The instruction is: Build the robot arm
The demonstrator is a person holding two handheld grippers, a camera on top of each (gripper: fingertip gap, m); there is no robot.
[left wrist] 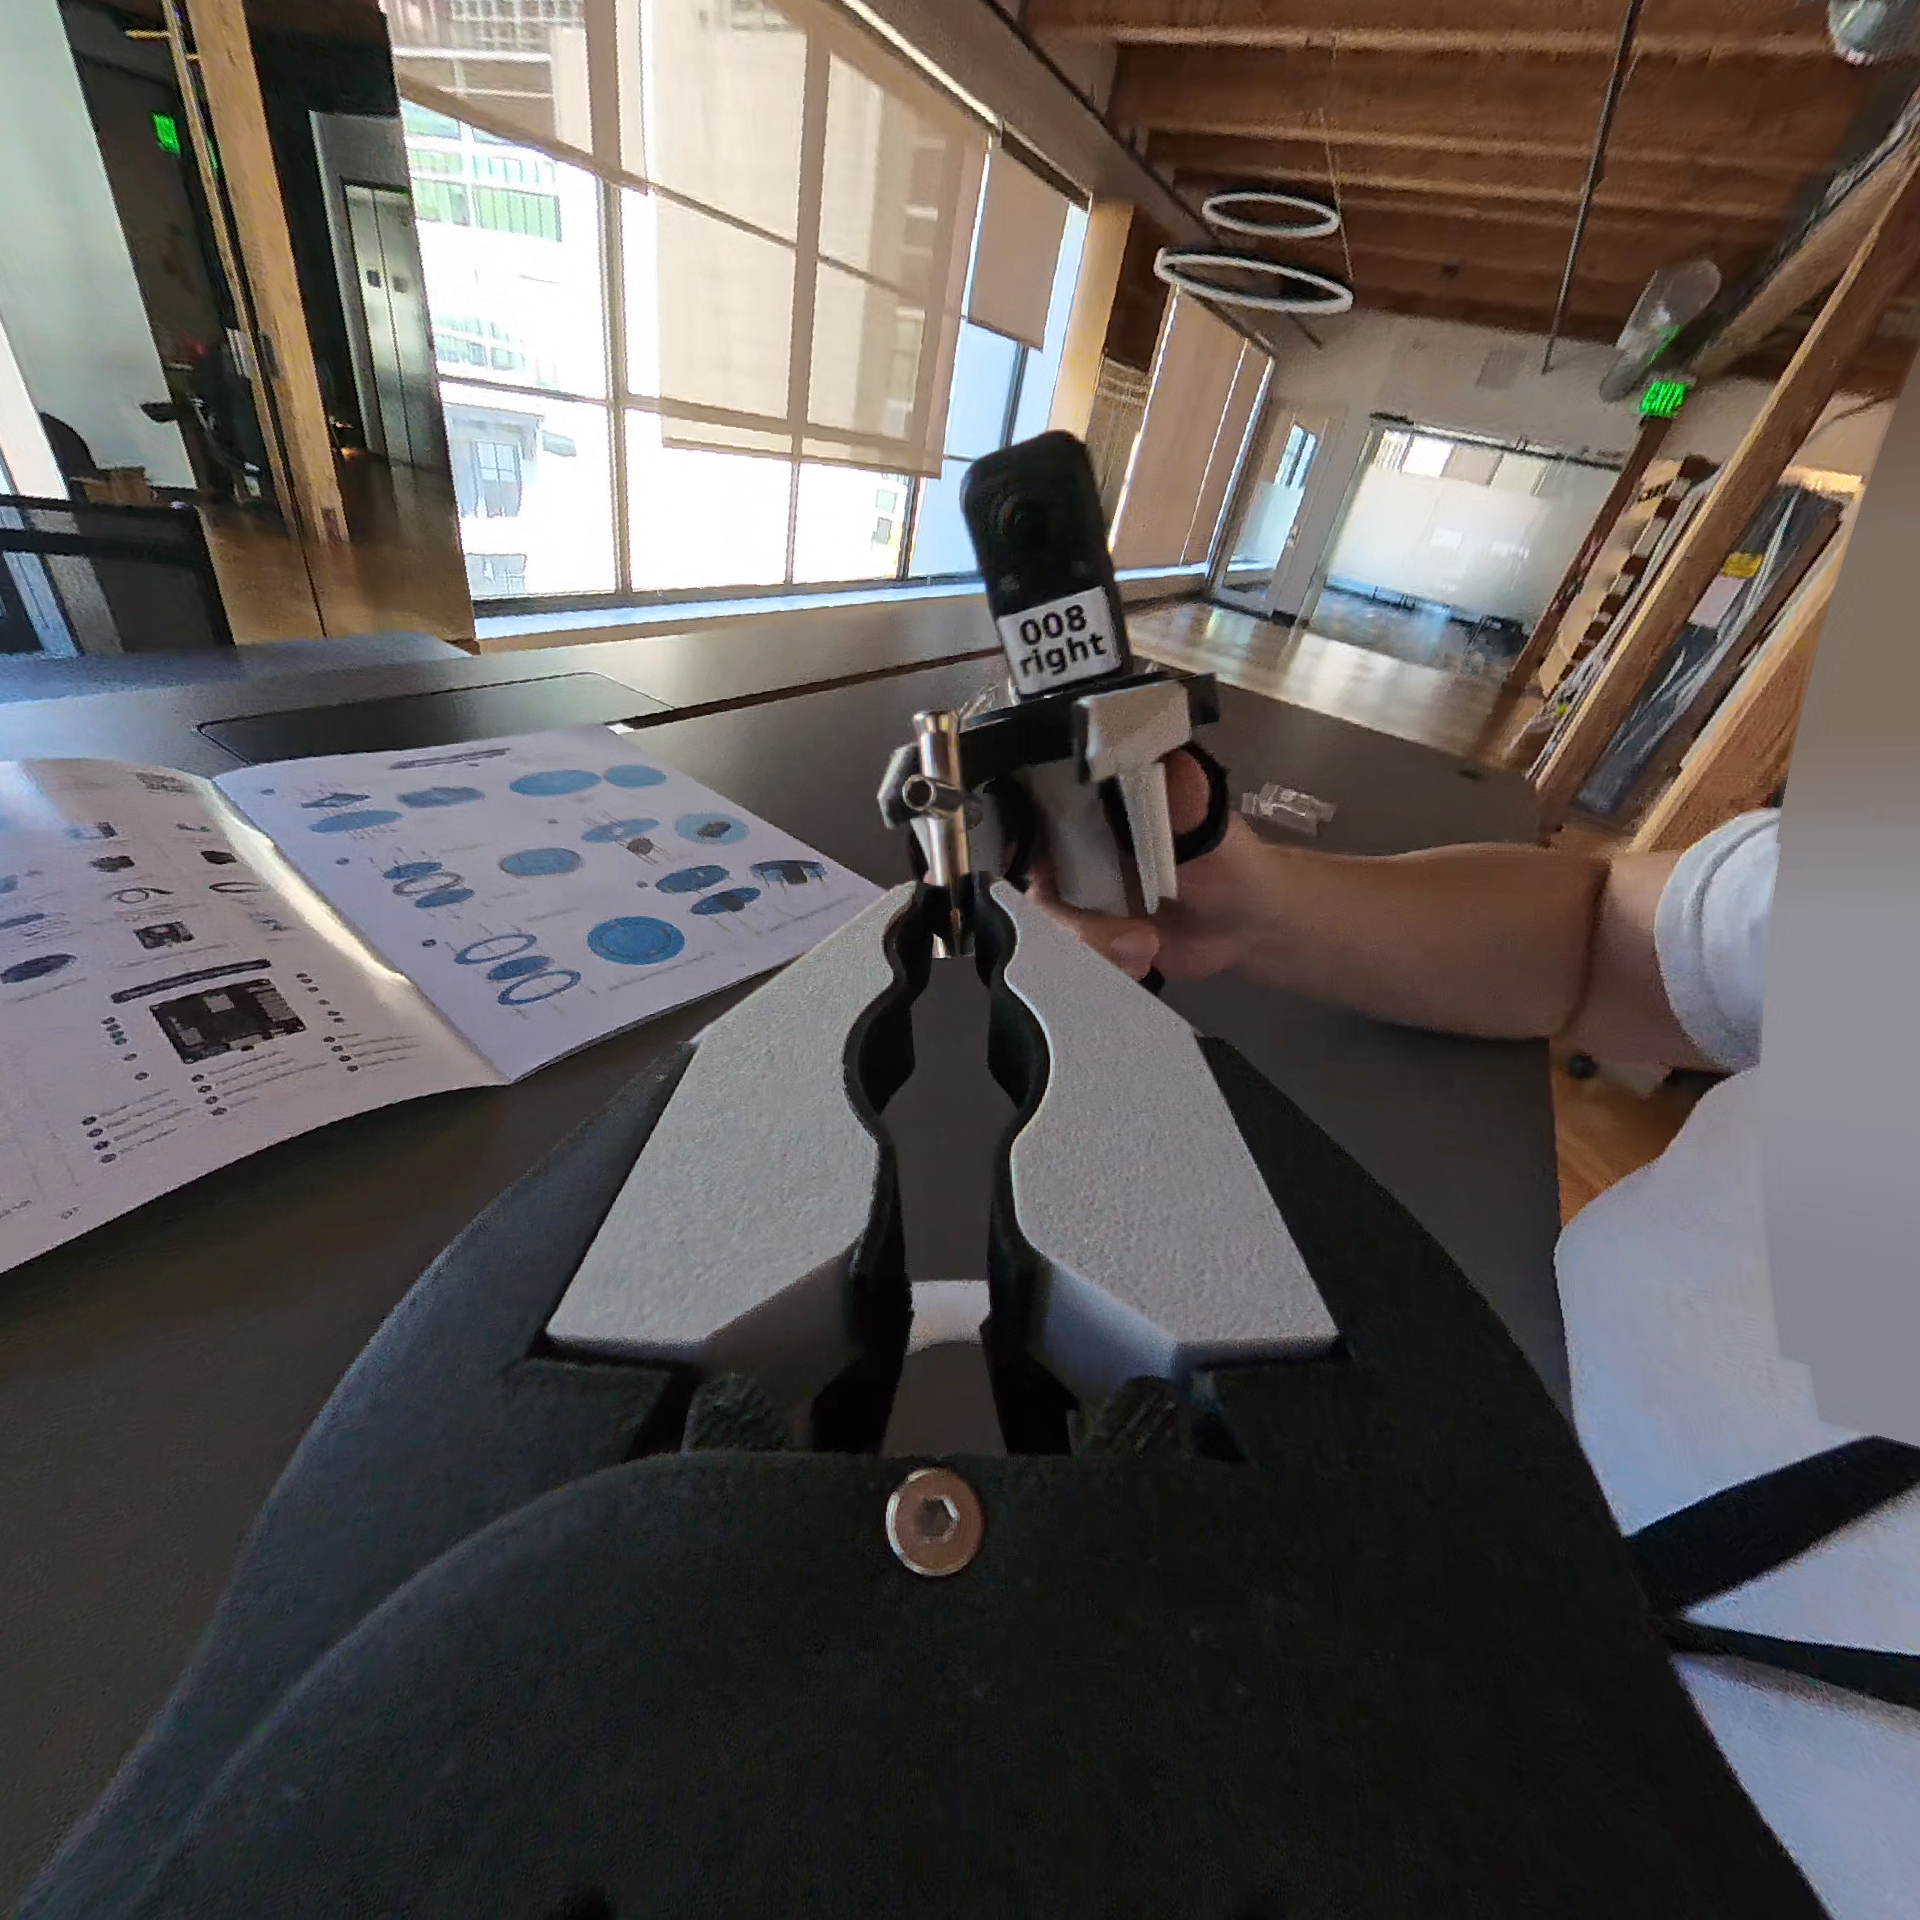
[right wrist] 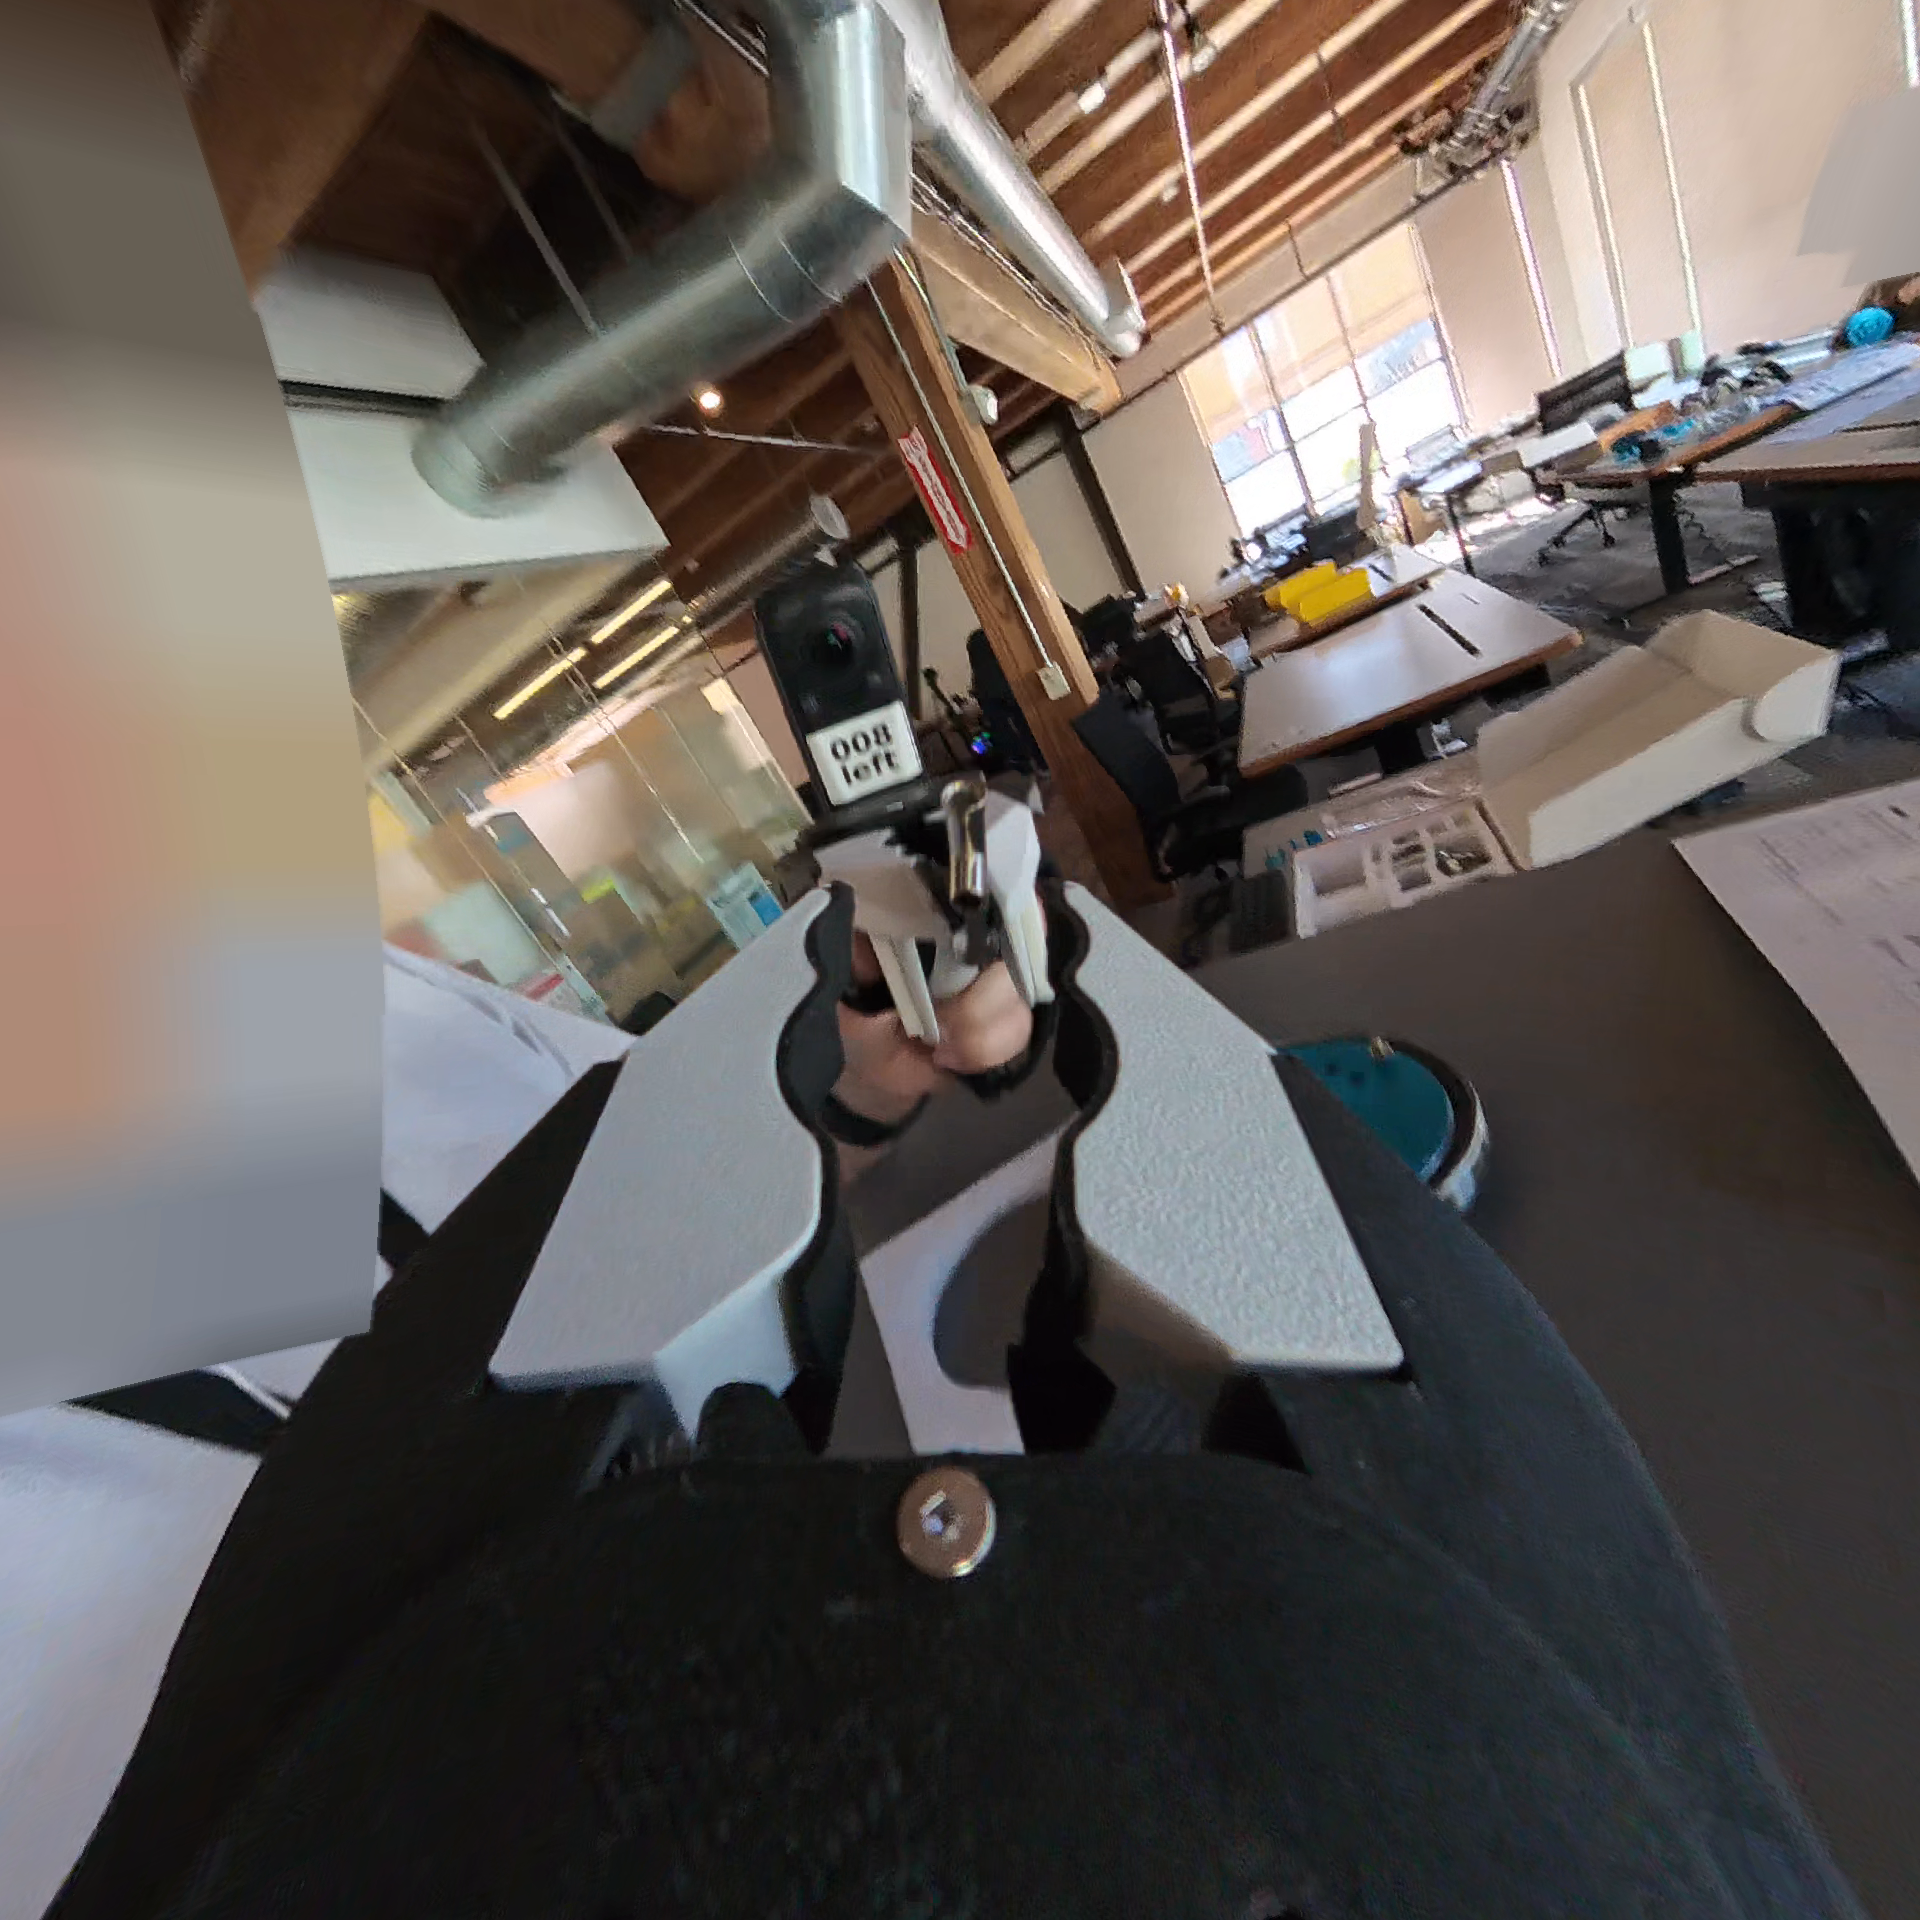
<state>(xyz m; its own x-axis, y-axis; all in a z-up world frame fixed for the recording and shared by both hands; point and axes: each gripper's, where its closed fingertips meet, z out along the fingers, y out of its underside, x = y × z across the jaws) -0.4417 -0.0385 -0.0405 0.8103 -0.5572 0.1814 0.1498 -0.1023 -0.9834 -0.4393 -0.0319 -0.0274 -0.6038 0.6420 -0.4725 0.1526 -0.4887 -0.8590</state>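
Observation:
My left gripper (left wrist: 953,906) is shut on the lower end of a small silver T-shaped metal tool (left wrist: 943,821) and holds it upright above the dark table (left wrist: 1299,1091). My right gripper (right wrist: 956,914) is open and faces the left one, its fingertips (right wrist: 1081,935) on either side of the tool (right wrist: 962,847). I cannot tell whether they touch it. In the left wrist view the right gripper (left wrist: 1013,821) is held in a hand just beyond the tool. In the right wrist view the left gripper (right wrist: 961,935) pinches the tool.
An open instruction booklet (left wrist: 364,935) lies on the table to the left. A small clear plastic bag (left wrist: 1288,805) lies farther back. A teal round part (right wrist: 1371,1112), a white tray (right wrist: 1652,738) and a paper sheet (right wrist: 1818,935) are on the right. A person's forearm (left wrist: 1403,935) reaches in. The grippers are tip to tip, or close to it.

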